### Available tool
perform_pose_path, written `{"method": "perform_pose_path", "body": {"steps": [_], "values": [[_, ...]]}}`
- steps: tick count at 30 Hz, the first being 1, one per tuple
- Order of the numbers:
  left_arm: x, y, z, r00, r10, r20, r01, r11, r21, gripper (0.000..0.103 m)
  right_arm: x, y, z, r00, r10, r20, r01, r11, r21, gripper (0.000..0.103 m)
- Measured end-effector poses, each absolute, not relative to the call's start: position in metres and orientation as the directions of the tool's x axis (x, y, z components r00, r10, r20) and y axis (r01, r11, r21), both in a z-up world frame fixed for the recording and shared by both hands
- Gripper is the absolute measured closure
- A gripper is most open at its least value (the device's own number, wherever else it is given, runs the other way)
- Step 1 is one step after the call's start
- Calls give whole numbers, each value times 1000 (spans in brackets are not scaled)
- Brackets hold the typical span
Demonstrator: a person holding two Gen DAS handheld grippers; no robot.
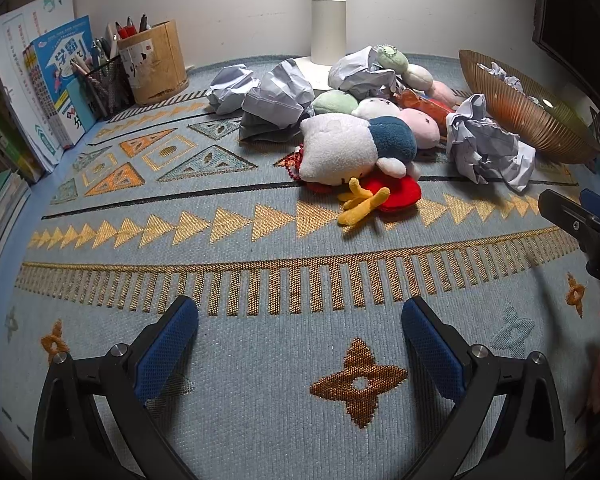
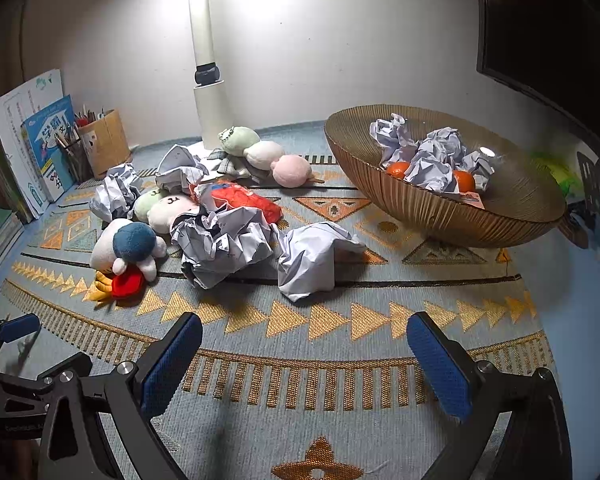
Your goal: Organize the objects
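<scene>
On the desk, both grippers are hovering low over the patterned mat (image 2: 340, 360), jaws spread wide and holding nothing. The left gripper (image 1: 300, 340) is facing the pile of plush toys (image 1: 356, 148) and paper balls (image 1: 488, 148) sitting mid-mat, well ahead of it. The right gripper (image 2: 304, 356) is pointing at two paper balls lying just in front of the toys, nearest one (image 2: 312, 256) near its fingers. A ribbed bowl (image 2: 520, 200) is sitting tilted at the right, holding more crumpled paper and a couple of oranges (image 2: 398, 169). Books (image 1: 60, 76) and pen holders (image 1: 156, 64) are standing at the far left by the lamp (image 1: 328, 28).
</scene>
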State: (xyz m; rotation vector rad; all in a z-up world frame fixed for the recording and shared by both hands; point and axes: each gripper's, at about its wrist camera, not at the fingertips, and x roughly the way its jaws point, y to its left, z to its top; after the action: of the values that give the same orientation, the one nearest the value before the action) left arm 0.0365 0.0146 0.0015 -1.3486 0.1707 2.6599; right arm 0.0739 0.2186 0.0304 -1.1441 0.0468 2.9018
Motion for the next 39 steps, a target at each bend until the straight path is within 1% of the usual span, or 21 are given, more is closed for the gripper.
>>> {"method": "perform_pose_path", "body": {"steps": [5,8,11,14,17,19,20,21,24,27,29,31,33,34,35,36,37,38,39], "values": [[36,15,1,-581,89,-809,-192,-981,30,0,74,219,30,-729,5,-684,-27,-999,22,1],[33,14,0,-568,107,-816,-194,-981,7,0,76,220,30,-729,-6,-685,-17,-999,27,1],[34,10,1,-564,127,-816,-191,-981,-20,1,82,218,34,-747,-17,-665,-2,-1000,28,1],[33,0,3,-544,208,-813,-207,-972,-110,1,88,213,38,-766,-24,-642,22,-1000,11,1],[33,-17,6,-532,308,-789,-203,-951,-234,1,90,207,39,-768,-38,-639,50,-999,0,2],[31,-25,9,-537,334,-775,-188,-943,-275,1,91,206,39,-757,-91,-647,93,-995,31,18],[28,-27,12,-543,323,-775,-181,-946,-267,1,90,208,39,-742,-128,-659,115,-991,64,33],[25,-26,15,-550,306,-778,-181,-952,-246,1,87,210,38,-730,-147,-668,119,-989,88,37],[9,-19,26,-572,275,-773,-208,-960,-187,1,79,217,40,-710,-202,-674,119,-979,168,38],[-15,-5,35,-580,303,-756,-269,-947,-173,1,67,220,51,-705,-255,-662,126,-963,237,38],[-31,9,36,-560,338,-756,-313,-932,-184,1,58,210,59,-694,-277,-664,183,-961,209,37],[-44,22,32,-536,361,-763,-358,-916,-182,2,48,192,63,-688,-226,-690,223,-970,95,37],[-52,32,28,-537,348,-768,-383,-912,-146,5,38,175,63,-695,-173,-698,245,-969,-3,32],[-54,36,25,-539,340,-771,-394,-911,-126,8,31,170,61,-693,-155,-704,241,-970,-25,32],[-55,39,22,-542,331,-772,-402,-910,-107,16,23,169,57,-680,-152,-718,239,-971,-20,32],[-56,41,19,-543,323,-775,-407,-909,-94,19,14,171,52,-659,-171,-732,245,-970,6,32],[-57,43,16,-541,321,-778,-410,-908,-90,28,7,171,47,-643,-189,-742,249,-968,31,32],[-58,43,14,-541,326,-775,-408,-908,-96,28,1,171,42,-637,-186,-748,245,-969,32,32],[-58,41,15,-551,339,-762,-404,-908,-111,30,-3,170,38,-640,-167,-750,239,-971,12,37]]}}
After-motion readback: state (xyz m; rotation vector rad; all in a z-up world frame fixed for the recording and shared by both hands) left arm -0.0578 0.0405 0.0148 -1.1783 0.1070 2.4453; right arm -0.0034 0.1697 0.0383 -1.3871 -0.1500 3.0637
